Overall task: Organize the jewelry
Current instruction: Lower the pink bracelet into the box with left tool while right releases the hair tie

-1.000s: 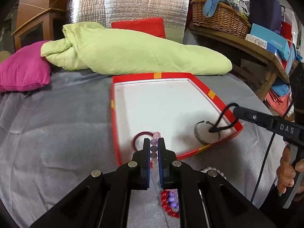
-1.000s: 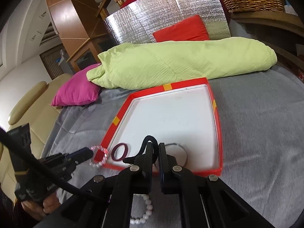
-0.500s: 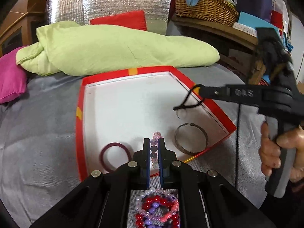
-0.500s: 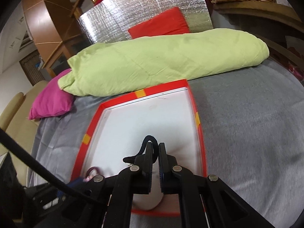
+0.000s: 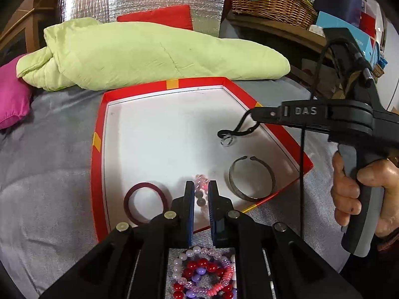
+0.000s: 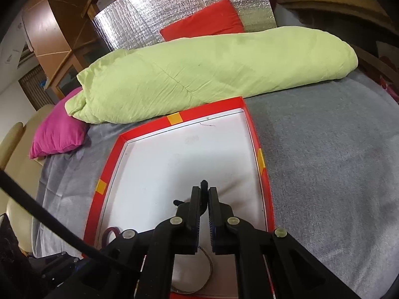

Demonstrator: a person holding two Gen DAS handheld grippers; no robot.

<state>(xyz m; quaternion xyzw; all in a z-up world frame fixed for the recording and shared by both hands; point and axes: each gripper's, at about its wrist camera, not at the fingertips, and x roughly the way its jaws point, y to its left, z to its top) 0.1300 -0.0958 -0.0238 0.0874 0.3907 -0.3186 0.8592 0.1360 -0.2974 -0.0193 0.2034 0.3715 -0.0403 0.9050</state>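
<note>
A red-rimmed box (image 5: 98,134) with a white floor lies on the grey bedcover. In it lie a dark red bangle (image 5: 144,203) and a metal cuff bracelet (image 5: 251,180). My left gripper (image 5: 201,194) is shut on a pink and grey bead bracelet (image 5: 201,186) over the box's near edge. My right gripper (image 5: 254,119) is shut on a black cord (image 5: 237,130) with a small silver ring (image 5: 226,140) hanging just above the box floor. In the right wrist view the right gripper (image 6: 204,194) pinches the cord (image 6: 204,186) over the box (image 6: 101,186).
Several loose bead bracelets (image 5: 204,276) lie on the bedcover below my left gripper. A light green duvet (image 5: 149,57) and a pink cushion (image 5: 12,94) lie behind the box. A wicker basket (image 5: 271,0) and boxes stand on a shelf at the right.
My right gripper moved with the cord and ring farther in over the box, past the metal cuff. My left gripper moved forward over the box's near edge with the bead bracelet.
</note>
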